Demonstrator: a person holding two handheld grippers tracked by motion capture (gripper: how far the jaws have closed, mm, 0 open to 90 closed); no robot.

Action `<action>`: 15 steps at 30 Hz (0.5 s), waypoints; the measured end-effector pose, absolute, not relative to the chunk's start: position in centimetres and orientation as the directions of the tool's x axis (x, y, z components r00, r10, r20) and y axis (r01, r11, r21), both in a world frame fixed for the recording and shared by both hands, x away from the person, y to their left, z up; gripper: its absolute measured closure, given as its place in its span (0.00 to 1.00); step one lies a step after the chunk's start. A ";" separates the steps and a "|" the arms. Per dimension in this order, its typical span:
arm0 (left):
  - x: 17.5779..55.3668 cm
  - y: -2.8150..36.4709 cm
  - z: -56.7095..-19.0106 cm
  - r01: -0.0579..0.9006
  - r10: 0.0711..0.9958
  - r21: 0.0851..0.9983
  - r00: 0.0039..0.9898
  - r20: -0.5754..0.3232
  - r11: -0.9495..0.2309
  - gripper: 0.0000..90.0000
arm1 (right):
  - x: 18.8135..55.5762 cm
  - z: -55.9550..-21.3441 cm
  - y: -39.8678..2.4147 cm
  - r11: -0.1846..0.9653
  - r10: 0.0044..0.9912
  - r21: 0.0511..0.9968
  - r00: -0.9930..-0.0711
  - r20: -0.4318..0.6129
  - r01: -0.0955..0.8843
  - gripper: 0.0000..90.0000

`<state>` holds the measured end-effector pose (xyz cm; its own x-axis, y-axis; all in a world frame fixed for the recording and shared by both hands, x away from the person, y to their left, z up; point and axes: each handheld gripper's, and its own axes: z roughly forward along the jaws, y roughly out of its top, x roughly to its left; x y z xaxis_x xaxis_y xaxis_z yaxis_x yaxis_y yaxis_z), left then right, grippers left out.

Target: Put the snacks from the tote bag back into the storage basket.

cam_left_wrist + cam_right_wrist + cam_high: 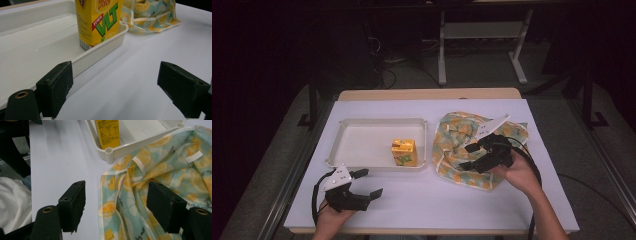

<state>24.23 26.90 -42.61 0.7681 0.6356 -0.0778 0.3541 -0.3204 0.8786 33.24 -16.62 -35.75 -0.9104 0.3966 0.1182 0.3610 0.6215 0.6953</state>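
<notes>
A yellow drink carton (404, 152) stands upright in the near right corner of a white tray (362, 124). Right of the tray lies a crumpled cloth bag (457, 135) printed with orange slices. My left gripper (368, 183) is open near the table's front left, just in front of the tray, with nothing between its jaws. In the left gripper view the carton (98, 21) rises beyond the tray's rim (105, 48). My right gripper (469, 156) is open over the bag's near edge. In the right gripper view its jaws straddle the bag's hem (120, 202).
The white table surface (422, 200) stretches bare along the front between the two hands. A wooden strip (427, 94) edges the far side. Beyond it are metal table legs (442, 50) and cables on the floor.
</notes>
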 end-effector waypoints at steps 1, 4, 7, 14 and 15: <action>24.2 26.9 -42.6 0.355 0.636 0.879 0.768 -0.079 -0.320 0.15 | 33.1 -35.8 -16.8 0.619 0.399 0.697 -0.909 0.119 0.363 0.34; 24.2 26.9 -42.6 0.354 0.636 0.879 0.768 -0.078 -0.320 0.15 | 32.7 -36.0 -17.2 0.608 0.404 0.704 -0.906 0.124 0.367 0.34; 24.2 26.9 -42.6 0.355 0.637 0.879 0.767 -0.079 -0.318 0.15 | 32.2 -36.1 -17.6 0.596 0.410 0.712 -0.903 0.129 0.372 0.34; 24.2 26.8 -42.6 0.353 0.635 0.878 0.769 -0.076 -0.322 0.15 | 31.4 -36.6 -18.6 0.587 0.427 0.712 -0.895 0.132 0.385 0.34; 24.2 26.8 -42.6 0.354 0.636 0.879 0.768 -0.078 -0.320 0.15 | 31.3 -36.6 -18.8 0.587 0.429 0.712 -0.894 0.129 0.385 0.34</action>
